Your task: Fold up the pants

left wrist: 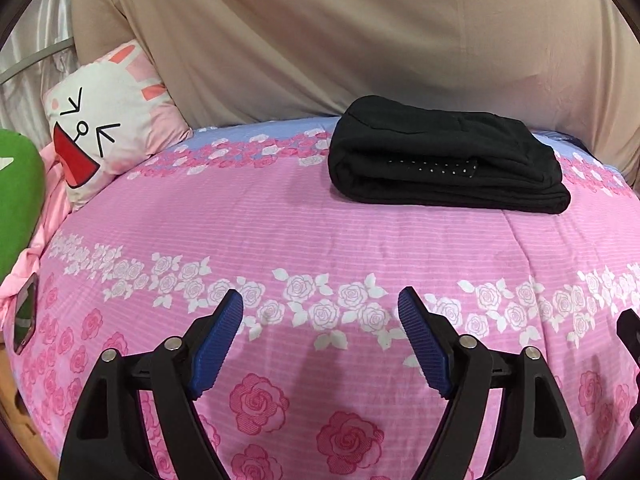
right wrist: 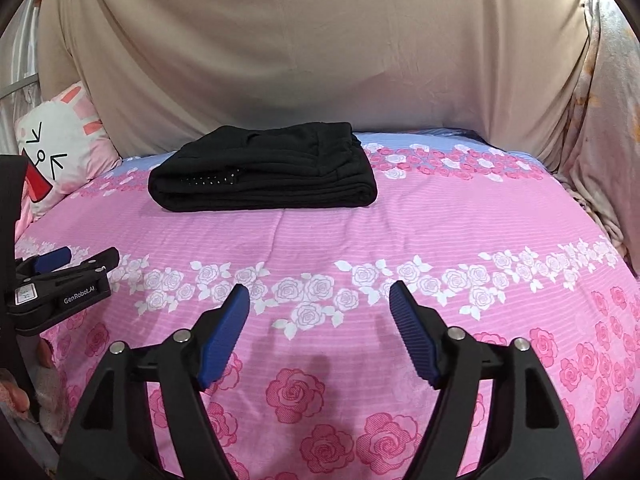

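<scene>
One pair of black pants (left wrist: 448, 160) lying on the bed (left wrist: 320, 232), already folded into a thick flat packet, folded edge facing the cameras, dotted strip showing between the layers. Sitting well beyond both tools, toward the beige sheet (left wrist: 360, 40) hanging at the far edge of the bed. Judging from the squared stack and the empty tools, folding looking finished, packet likely parked there to be out of the way.

Two tools hovering near the bed's front edge, well short of the pants. Left tool (left wrist: 320, 320) standing wide open, nothing between the blue pads, only bedcover below. Right tool (right wrist: 320, 312) also spread open and empty, gripping nothing. Left tool showing again at the left edge of the right wrist view, level with the right one, both aimed toward the pants.

Two cushions left of the pants: one white rabbit cushion (left wrist: 104, 140) propped against the sheet, one green cushion (left wrist: 16, 200) nearer the cameras. One phone (left wrist: 25, 312) lying at the bed's left edge, far from the pants.
</scene>
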### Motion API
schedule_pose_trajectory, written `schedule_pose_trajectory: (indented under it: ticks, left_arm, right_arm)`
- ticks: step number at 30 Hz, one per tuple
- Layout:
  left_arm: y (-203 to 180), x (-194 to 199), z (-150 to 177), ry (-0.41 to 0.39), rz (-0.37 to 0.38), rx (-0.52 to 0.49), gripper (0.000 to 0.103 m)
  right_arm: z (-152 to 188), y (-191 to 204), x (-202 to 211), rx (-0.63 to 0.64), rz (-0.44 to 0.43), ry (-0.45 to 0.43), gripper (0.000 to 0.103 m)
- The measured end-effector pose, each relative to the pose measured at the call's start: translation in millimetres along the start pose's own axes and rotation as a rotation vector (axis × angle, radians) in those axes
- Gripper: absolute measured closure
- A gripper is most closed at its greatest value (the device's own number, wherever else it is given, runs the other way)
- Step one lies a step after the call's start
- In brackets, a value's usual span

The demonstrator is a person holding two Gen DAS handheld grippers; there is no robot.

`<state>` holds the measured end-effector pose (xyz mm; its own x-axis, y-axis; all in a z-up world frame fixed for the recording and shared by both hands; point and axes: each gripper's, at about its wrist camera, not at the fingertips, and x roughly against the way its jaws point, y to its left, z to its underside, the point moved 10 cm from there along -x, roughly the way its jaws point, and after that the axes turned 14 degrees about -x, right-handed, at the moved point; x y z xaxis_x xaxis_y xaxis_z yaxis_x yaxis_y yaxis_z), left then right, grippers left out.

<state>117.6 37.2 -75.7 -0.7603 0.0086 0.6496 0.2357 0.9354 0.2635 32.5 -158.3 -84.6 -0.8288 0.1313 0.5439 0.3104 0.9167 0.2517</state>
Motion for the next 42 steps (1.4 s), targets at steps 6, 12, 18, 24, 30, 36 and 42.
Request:
schedule_pose_trajectory:
  ticks: [6, 12, 18, 24, 30, 36, 42]
  left_arm:
    - [-5.7, 2.3, -0.1, -0.015, -0.007, -0.020, 0.025]
    - [-6.0, 0.8, 0.4, -0.011, 0.001, -0.018, 0.024]
    - [3.9, 1.2, -26.6, -0.034, 0.109, 0.039, 0.023]
    - [22.9, -55.6, -95.5, -0.002, 0.237, 0.112, 0.015]
    - [12.1, -128.1, -112.2, 0.061, 0.332, 0.136, 0.023]
    - [10.6, -103.3, -132.2, -0.014, 0.317, 0.047, 0.064]
    - [7.6, -99.8, -118.2, -0.006, 0.233, -0.015, 0.062]
  right_arm:
    - [1.1, -3.1, -3.1, -0.010, 0.009, 0.017, 0.030]
    - [2.2, -4.6, -5.3, -0.015, 0.013, 0.028, 0.030]
    - [-21.6, -10.4, -19.5, -0.010, 0.003, 0.025, 0.030]
    - [-90.3, -19.1, -78.4, -0.066, -0.014, 0.041, 0.014]
    - [-110.6, -20.7, -168.8, -0.092, 0.018, 0.138, 0.018]
    - [-129.9, -5.7, -140.9, -0.117, -0.090, 0.097, 0.080]
    - [-104.5, -38.6, -154.3, -0.100, 0.035, 0.146, 0.093]
